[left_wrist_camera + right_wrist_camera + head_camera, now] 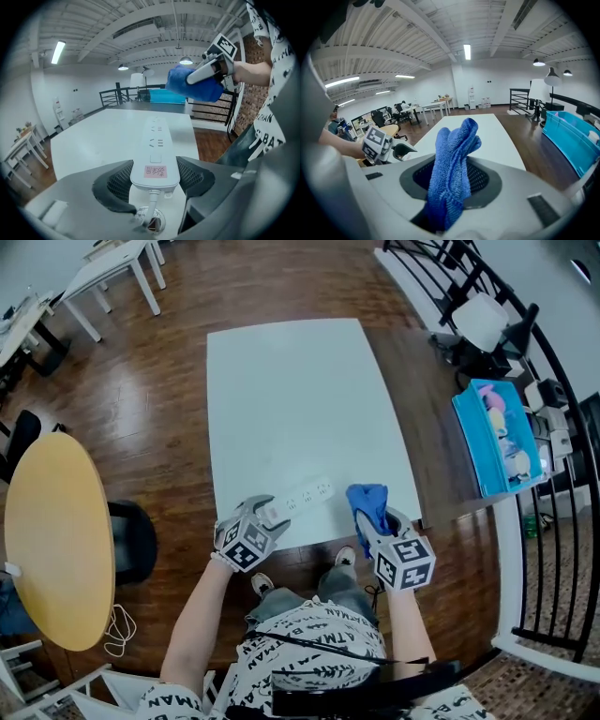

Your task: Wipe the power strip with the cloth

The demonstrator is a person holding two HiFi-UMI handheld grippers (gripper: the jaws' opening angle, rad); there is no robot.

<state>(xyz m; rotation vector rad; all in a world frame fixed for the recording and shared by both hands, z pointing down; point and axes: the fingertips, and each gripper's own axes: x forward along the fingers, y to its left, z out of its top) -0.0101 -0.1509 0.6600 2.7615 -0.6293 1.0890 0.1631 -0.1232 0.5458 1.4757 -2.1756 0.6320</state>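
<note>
Step in hand, as judged: the power strip point(309, 494) is braced and the first pass is about to be made. The left gripper point(272, 514) is clamped on the strip's cord end, with a pad pressed on each long side just behind the pink label point(155, 171) and the white cord point(152, 201) running out between the jaws. The right gripper point(373, 521) is clenched on the blue cloth point(367, 502), which stands bunched above the jaws. The strip is placed by the near edge of the tabletop point(291, 399), about midway along it, angled with its socket end toward the right gripper. Whether it is lifted off the surface cannot be told. The cloth is held just beside and above the socket end, with no contact yet. For a clean pass, the right gripper should be tipped down so a broad fold is presented. Strokes should be run lengthwise along the socket face toward the clamp, with pressure light enough that the strip is not levered out of the left jaws.
</note>
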